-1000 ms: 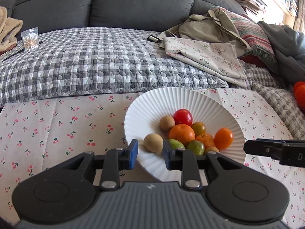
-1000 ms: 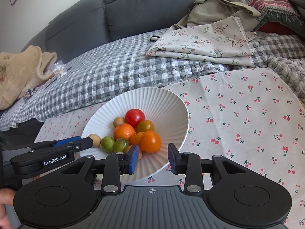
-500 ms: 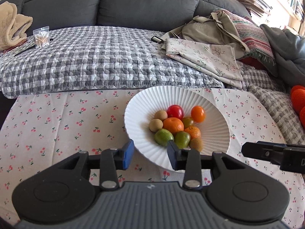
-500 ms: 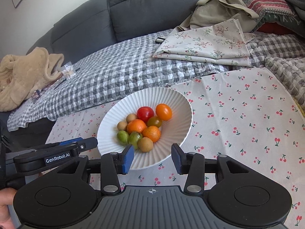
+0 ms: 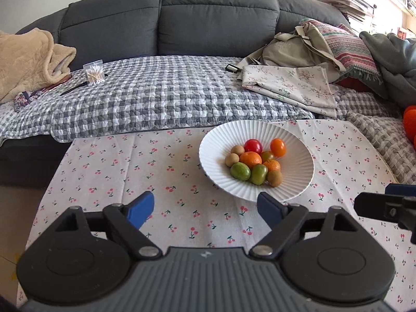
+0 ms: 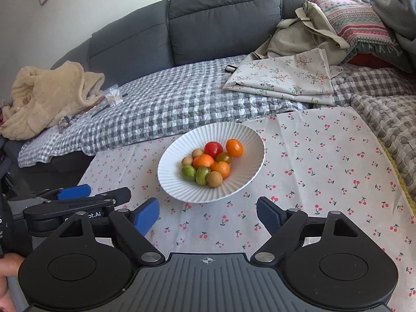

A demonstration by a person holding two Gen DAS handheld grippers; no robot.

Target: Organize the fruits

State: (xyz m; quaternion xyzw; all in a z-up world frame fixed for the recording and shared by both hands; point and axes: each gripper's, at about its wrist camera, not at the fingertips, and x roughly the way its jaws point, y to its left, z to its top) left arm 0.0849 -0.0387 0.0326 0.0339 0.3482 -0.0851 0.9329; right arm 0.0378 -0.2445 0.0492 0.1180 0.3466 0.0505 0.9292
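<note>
Spreading wide over the cherry-print table, your left gripper is opening its fingers with nothing between them. Beyond and to its right sits the white ribbed plate, all the fruits heaped in its middle. Your right gripper is likewise opening, empty, near the plate's front rim.

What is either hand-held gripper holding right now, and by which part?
Nothing. The left hand-held gripper and right hand-held gripper are both opening with nothing between their jaws; the fruit lies in the white plate.
</note>
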